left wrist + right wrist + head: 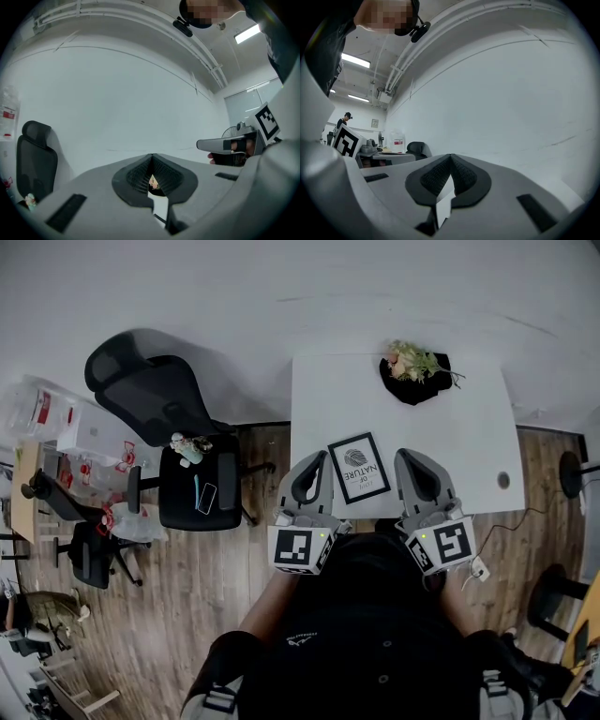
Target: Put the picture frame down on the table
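Note:
The picture frame [359, 467], black-edged with a white print, lies flat on the white table [469, 427] near its front edge. My left gripper [320, 458] is just left of the frame and my right gripper [404, 457] just right of it. Both are level with the frame and shut on nothing. In the left gripper view the jaws [151, 157] meet at their tips, and the right gripper [225, 145] shows at the right. In the right gripper view the jaws [450, 157] are also closed, facing a bare white wall.
A black pot of flowers [415, 367] stands at the table's far edge, also seen through the left jaws as the pot of flowers [153, 182]. A black office chair [155, 395] and a seat holding a phone [205, 496] stand left of the table. A cable hole [503, 480] is near the table's right front.

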Motion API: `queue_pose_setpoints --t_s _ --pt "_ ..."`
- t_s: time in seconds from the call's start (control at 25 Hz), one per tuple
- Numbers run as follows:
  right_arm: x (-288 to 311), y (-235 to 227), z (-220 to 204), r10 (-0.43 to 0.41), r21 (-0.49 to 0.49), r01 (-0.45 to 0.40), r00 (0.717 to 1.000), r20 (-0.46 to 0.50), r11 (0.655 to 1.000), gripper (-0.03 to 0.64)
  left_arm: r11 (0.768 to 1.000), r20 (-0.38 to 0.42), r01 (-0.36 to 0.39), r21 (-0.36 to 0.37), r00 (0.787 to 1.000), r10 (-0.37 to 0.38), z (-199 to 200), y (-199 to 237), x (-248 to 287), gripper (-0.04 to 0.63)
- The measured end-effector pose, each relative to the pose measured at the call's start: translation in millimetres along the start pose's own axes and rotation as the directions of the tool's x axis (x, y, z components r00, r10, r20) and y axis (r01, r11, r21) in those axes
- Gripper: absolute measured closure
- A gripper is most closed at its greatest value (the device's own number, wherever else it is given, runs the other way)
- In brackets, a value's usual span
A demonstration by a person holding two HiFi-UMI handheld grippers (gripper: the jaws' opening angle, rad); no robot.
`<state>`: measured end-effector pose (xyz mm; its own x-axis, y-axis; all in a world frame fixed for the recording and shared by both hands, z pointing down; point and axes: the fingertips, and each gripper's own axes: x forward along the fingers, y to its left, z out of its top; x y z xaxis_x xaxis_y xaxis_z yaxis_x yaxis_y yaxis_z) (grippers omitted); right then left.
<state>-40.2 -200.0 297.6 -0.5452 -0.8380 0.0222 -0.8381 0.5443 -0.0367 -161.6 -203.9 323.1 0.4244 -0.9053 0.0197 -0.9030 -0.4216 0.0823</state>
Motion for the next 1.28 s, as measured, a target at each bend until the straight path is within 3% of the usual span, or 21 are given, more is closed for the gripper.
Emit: queue_pose_setpoints --t_s 0.36,1.28 --pt "-2.1 -9.3 4.2 -0.031 0.014 0.031 0.999 0.013 0.999 0.618 1.0 -0.008 -0.022 -0.003 1.0 0.022 -4.2 6.9 -8.9 0.589" --pt "4.9 4.8 -9.2 0.008 0.056 -0.007 1.0 -0.019 0.998 0.618 1.0 -0.035 -0.02 -0.007 0.999 0.02 -14.7 7.4 -15.6 0.589"
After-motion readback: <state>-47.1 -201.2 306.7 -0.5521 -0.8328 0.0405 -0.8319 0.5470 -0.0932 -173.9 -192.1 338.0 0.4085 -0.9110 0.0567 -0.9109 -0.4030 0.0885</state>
